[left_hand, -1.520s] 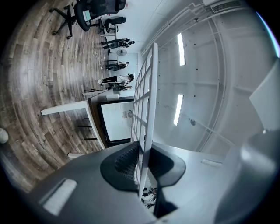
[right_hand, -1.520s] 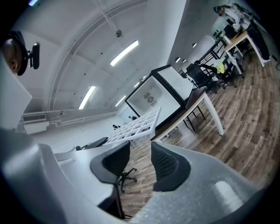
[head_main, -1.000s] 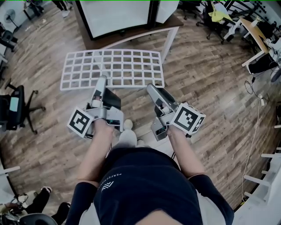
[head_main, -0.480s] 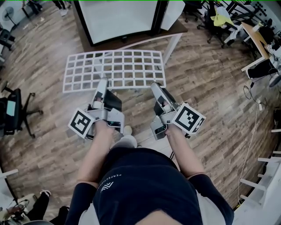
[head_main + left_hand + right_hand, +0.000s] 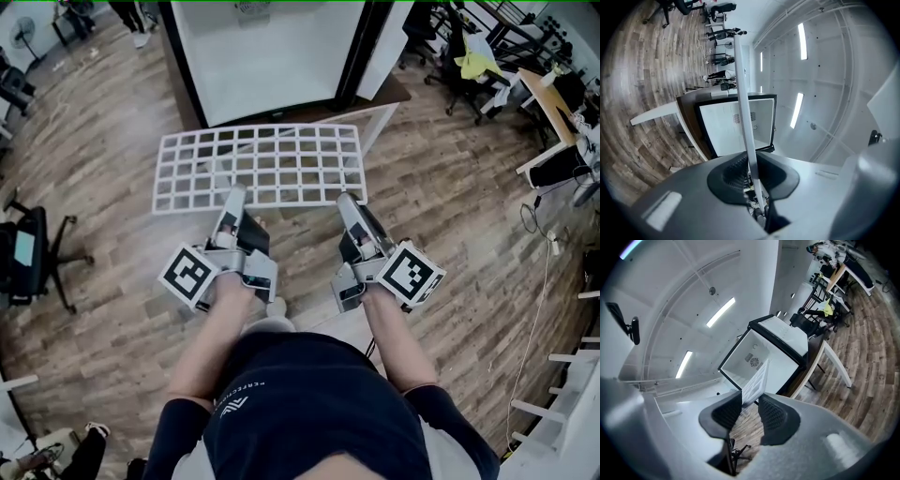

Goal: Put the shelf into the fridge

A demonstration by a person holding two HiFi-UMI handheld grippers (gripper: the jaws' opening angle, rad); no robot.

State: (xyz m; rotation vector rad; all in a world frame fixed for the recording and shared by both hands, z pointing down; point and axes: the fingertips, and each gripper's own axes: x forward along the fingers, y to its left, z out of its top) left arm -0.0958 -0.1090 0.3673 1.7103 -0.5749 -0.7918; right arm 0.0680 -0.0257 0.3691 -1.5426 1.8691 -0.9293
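Note:
A white grid shelf [image 5: 258, 167] hangs level in the air in front of the open fridge [image 5: 272, 56], whose white inside faces me. My left gripper [image 5: 236, 192] is shut on the shelf's near edge. In the left gripper view the shelf [image 5: 743, 93] shows as a thin white bar pinched between the pads. My right gripper [image 5: 345, 199] is at the same edge, further right. Its jaws are closing with the shelf's corner [image 5: 757, 378] between the pads, and the fridge [image 5: 759, 357] stands beyond it.
The fridge stands on a dark base over a white table leg [image 5: 380, 127]. A black office chair [image 5: 33, 248] is at the left. More chairs and desks [image 5: 478, 56] fill the upper right, and a cable [image 5: 539, 281] trails over the wooden floor at the right.
The fridge has come nearer and more of its inside shows. The shelf and both grippers have moved along with me, both still at its near edge.

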